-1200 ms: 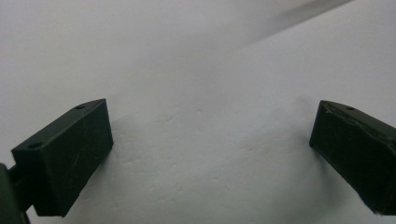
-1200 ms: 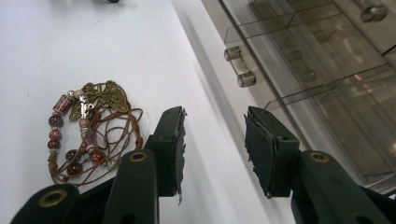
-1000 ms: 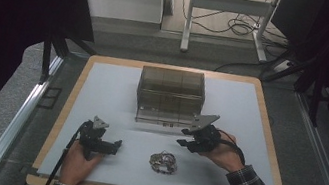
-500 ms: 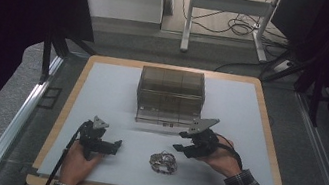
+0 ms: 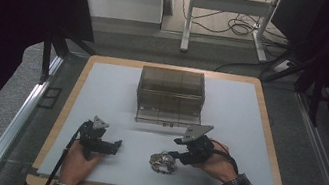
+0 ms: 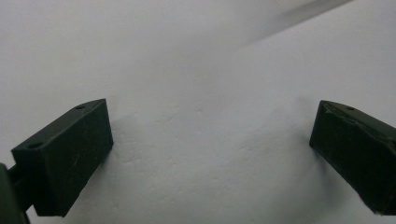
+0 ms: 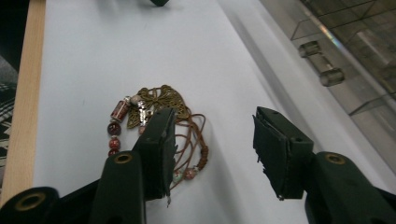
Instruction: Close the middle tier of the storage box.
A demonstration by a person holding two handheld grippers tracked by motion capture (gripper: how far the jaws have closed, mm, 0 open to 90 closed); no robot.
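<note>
Your right gripper (image 7: 212,154) is right over the bracelet (image 7: 156,133), which is lying on the white counter (image 5: 115,99) near the front edge, well in front of the smoked plastic drawer box (image 5: 170,95). The fingers (image 7: 159,154) are about half open and have just been closing a touch, but they aren't gripping anything. In the right gripper view, one finger sits on top of the cord loops and the other is out over bare counter, so the bracelet is only partly between them.

If you're going for the pickup, I'd shift the gripper a bit toward the butterfly charm (image 7: 161,105) side so the whole bundle of cords lands in the gap, then come down until the tips nearly touch the counter before squeezing. Thin cord likes to slip out of a grip, so aim for the thick bunch near the knot rather than a single strand. The beads (image 7: 113,135) could roll away if you nudge them, so go slow.

Your left gripper (image 6: 210,154) is parked wide open on empty counter, holding nothing. It's fine there, well apart from the action.
</note>
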